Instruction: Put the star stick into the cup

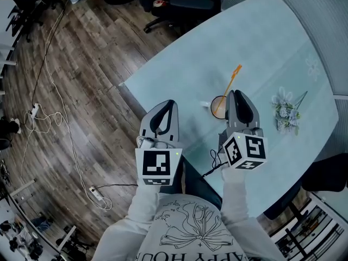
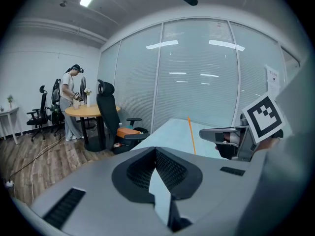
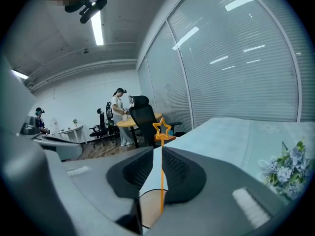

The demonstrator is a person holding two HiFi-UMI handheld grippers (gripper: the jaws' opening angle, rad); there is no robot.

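The orange star stick [image 1: 232,79] stands slanted in the cup [image 1: 216,105] on the pale table [image 1: 261,42], its star end pointing to the far right. My right gripper [image 1: 235,93] hovers over the cup, right beside the stick. In the right gripper view the stick [image 3: 161,181] runs up the narrow gap between the jaws, the star [image 3: 162,128] shows above their tips, and the lower end sits inside the cup [image 3: 149,208]. Table shows beside the stick in that gap, so the right gripper [image 3: 160,150] is slightly open. My left gripper [image 1: 169,103] is shut and empty, left of the cup.
A bunch of pale artificial flowers [image 1: 286,113] lies on the table right of the cup. An office chair [image 1: 179,7] stands at the table's far edge. Cables [image 1: 54,113] run over the wooden floor at left. A person [image 2: 71,102] stands at a round table far off.
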